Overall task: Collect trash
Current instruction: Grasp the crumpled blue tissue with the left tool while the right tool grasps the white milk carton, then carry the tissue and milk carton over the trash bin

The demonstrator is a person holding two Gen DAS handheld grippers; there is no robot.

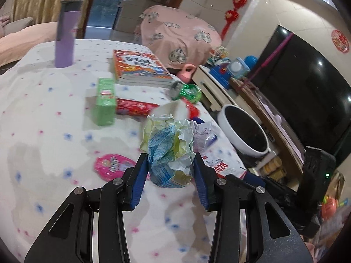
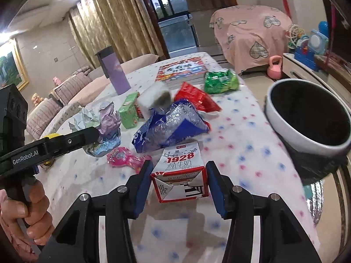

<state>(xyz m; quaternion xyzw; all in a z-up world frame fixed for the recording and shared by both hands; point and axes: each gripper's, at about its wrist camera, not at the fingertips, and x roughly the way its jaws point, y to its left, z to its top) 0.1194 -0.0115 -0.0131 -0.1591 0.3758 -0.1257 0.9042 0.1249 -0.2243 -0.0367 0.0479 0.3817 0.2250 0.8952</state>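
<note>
My left gripper is shut on a ball of crumpled paper, blue, yellow and white, held above the table. It also shows in the right wrist view, with the left gripper seen from the side. My right gripper is shut on a red and white milk carton marked 1928, low over the tablecloth. The white bin with a black liner stands to the right beyond the table edge, and shows in the left wrist view.
On the dotted tablecloth lie a blue plastic bag, a red wrapper, a green wrapper, a pink wrapper, a green box, a book and a purple tumbler.
</note>
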